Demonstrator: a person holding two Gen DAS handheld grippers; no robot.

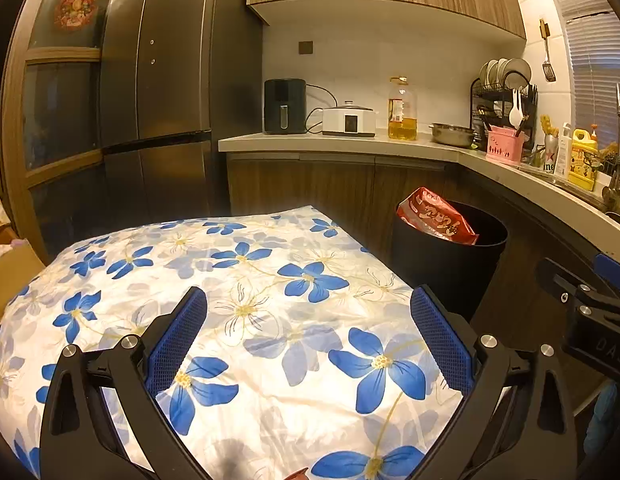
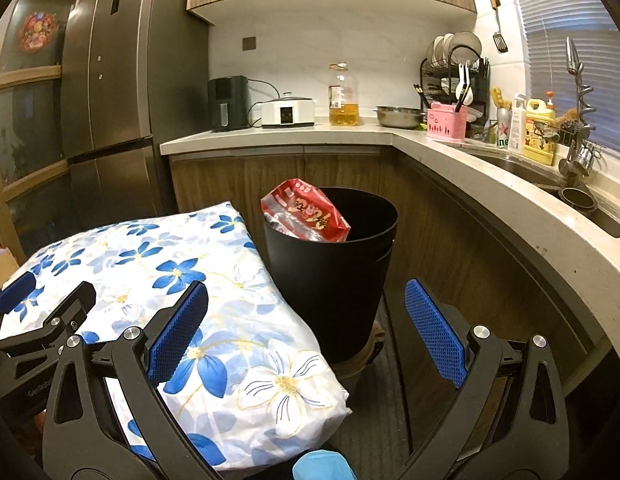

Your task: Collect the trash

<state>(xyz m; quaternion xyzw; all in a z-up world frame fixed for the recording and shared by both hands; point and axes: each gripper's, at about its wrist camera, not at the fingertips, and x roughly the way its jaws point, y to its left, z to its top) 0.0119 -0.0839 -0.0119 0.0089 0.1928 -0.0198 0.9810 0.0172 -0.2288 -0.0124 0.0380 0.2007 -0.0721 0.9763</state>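
Note:
A red snack bag (image 1: pixel 435 216) (image 2: pixel 306 210) sticks out of a black trash bin (image 1: pixel 449 264) (image 2: pixel 329 272) on the floor beside the cabinets. My left gripper (image 1: pixel 308 320) hovers open over a surface covered with a blue-flowered cloth (image 1: pixel 238 312) (image 2: pixel 198 292), nothing between its fingers. My right gripper (image 2: pixel 306 312) is open too, held in front of the bin at the cloth's right edge, and holds nothing. Part of the right gripper (image 1: pixel 589 312) shows at the right of the left wrist view; the left gripper (image 2: pixel 38 312) shows at the left of the right wrist view.
A curved kitchen counter (image 2: pixel 489 184) runs behind and right, carrying an air fryer (image 1: pixel 285 106), a cooker, an oil bottle (image 1: pixel 401 110), a steel bowl, a pink caddy, a dish rack and a sink (image 2: pixel 549 176). A tall fridge (image 1: pixel 166 80) stands left. Something light blue (image 2: pixel 321 466) sits at the bottom edge.

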